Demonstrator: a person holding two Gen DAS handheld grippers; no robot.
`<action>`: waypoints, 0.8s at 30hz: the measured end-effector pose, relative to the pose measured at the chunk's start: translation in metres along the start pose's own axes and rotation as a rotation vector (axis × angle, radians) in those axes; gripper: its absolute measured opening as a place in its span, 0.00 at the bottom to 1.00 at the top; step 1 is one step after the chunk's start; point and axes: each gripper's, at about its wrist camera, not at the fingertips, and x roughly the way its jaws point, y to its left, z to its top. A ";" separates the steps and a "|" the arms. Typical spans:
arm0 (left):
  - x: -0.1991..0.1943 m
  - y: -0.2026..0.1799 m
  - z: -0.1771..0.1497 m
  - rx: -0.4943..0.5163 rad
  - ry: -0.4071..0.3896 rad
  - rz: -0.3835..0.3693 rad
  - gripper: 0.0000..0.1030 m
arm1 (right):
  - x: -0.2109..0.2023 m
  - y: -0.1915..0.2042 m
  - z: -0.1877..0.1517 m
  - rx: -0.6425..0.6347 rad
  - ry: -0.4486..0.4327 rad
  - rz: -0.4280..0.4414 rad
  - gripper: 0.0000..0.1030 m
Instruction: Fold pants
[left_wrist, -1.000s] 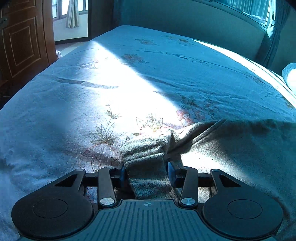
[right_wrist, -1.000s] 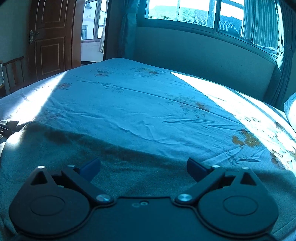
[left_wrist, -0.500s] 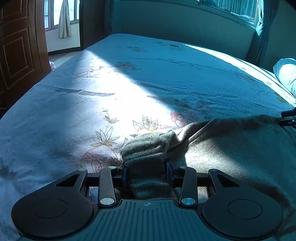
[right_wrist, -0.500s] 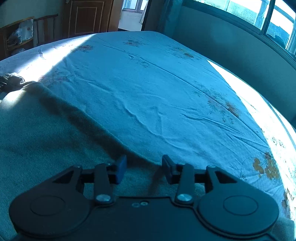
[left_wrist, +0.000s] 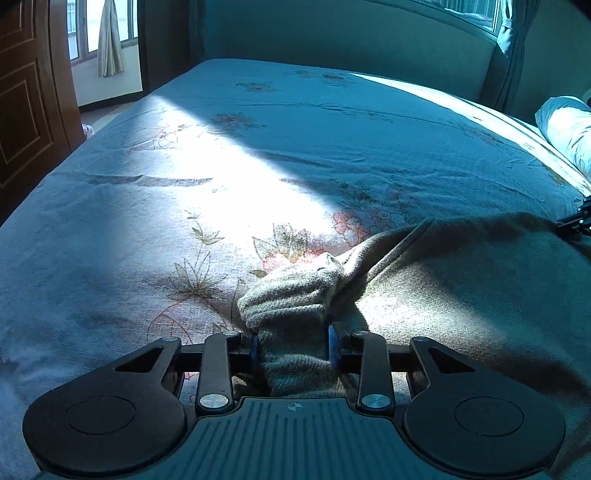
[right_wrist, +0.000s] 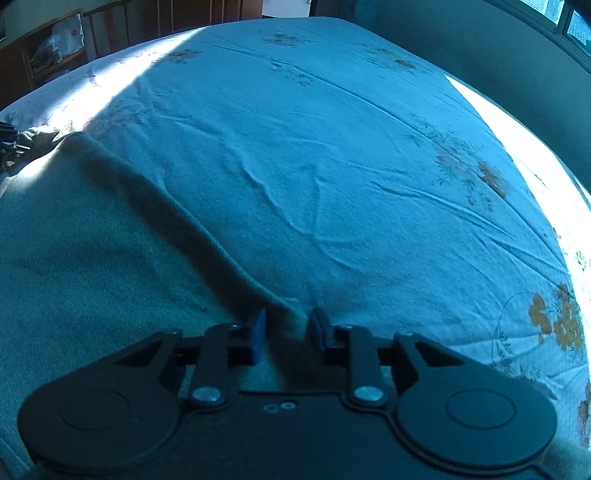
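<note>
Grey-green knit pants (left_wrist: 461, 291) lie spread on the bed. My left gripper (left_wrist: 293, 345) is shut on a bunched cuff end of the pants (left_wrist: 291, 291), held low over the sheet. My right gripper (right_wrist: 288, 328) is shut on the far edge of the pants (right_wrist: 92, 258), pinching a small fold between its blue pads (right_wrist: 258, 332). The right gripper shows at the right edge of the left wrist view (left_wrist: 578, 221). The left gripper shows at the left edge of the right wrist view (right_wrist: 11, 144).
The bed (left_wrist: 258, 155) has a light floral sheet with a strip of sun. A pillow (left_wrist: 569, 129) lies at the right. A wooden door (left_wrist: 26, 103) stands left of the bed. A padded headboard wall (left_wrist: 351, 33) is behind. A chair (right_wrist: 55, 48) stands beyond the bed.
My right gripper has closed from wide open onto the pants' edge and tipped down toward the bed. My left gripper keeps its hold on the cuff, nearly still.
</note>
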 end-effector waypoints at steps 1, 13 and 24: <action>-0.005 -0.002 0.001 0.005 -0.010 -0.001 0.25 | -0.005 0.002 -0.001 0.005 -0.011 -0.010 0.00; -0.132 -0.001 -0.012 0.095 -0.295 -0.157 0.23 | -0.170 0.053 -0.057 -0.018 -0.173 -0.038 0.00; -0.222 -0.021 -0.123 0.111 -0.246 -0.118 0.69 | -0.241 0.149 -0.188 -0.078 -0.204 -0.148 0.10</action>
